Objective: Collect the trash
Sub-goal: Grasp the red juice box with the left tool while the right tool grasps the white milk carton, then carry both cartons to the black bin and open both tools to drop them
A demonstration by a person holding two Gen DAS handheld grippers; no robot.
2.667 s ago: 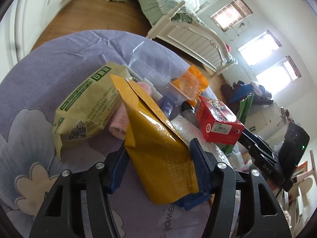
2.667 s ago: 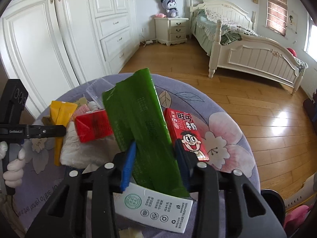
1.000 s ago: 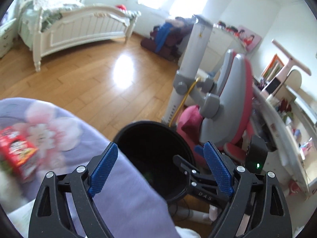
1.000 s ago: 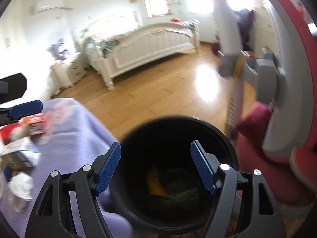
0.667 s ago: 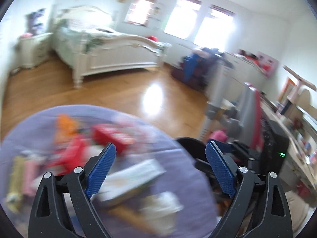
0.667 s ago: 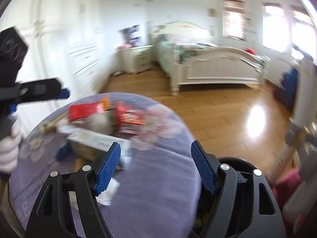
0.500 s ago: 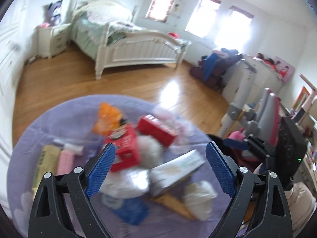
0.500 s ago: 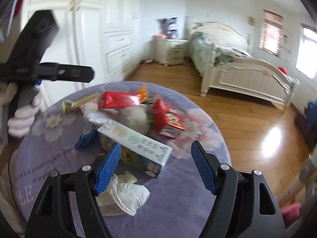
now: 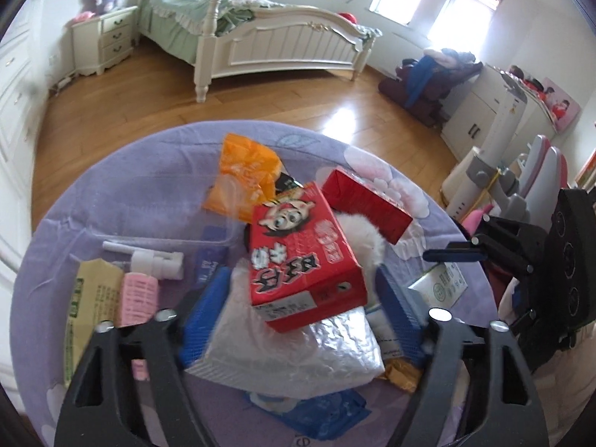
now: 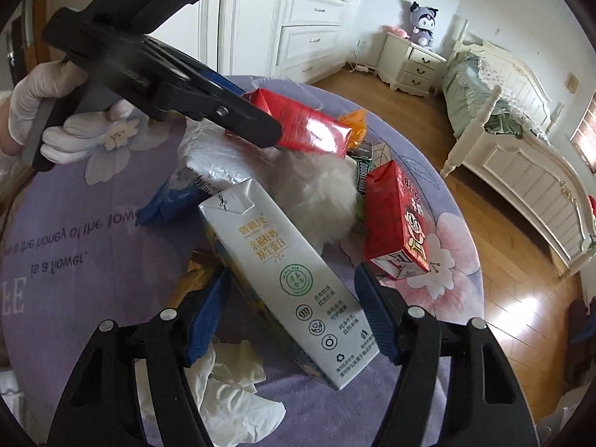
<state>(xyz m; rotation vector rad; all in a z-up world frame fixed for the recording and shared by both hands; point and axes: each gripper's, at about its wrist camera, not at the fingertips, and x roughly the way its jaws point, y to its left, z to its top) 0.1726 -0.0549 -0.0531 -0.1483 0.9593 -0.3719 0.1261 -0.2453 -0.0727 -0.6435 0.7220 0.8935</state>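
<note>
In the left wrist view my left gripper (image 9: pixel 300 316) hangs low over the trash pile, its jaws closing. Between its blue pads lie a red cartoon carton (image 9: pixel 305 257) and, under it, a silver foil bag (image 9: pixel 294 350); the pads stand just clear of the carton. In the right wrist view my right gripper (image 10: pixel 292 314) is also closing, astride a white milk carton (image 10: pixel 287 287) without pressing on it. The left gripper (image 10: pixel 253 115), held by a white-gloved hand (image 10: pixel 56 138), shows there over the same red carton (image 10: pixel 301 123).
The pile sits on a round table with a lilac cloth (image 9: pixel 111 193). It holds an orange packet (image 9: pixel 246 171), a second red carton (image 10: pixel 398 223), a white fluffy ball (image 10: pixel 316 190), a blue packet (image 10: pixel 167 201) and a crumpled white glove (image 10: pixel 231 391). Wooden floor and a bed (image 9: pixel 260 37) lie beyond.
Both grippers let the yellow and green bags go into the black bin, then swung back from it over the table. They now straddle new items with narrower jaws.
</note>
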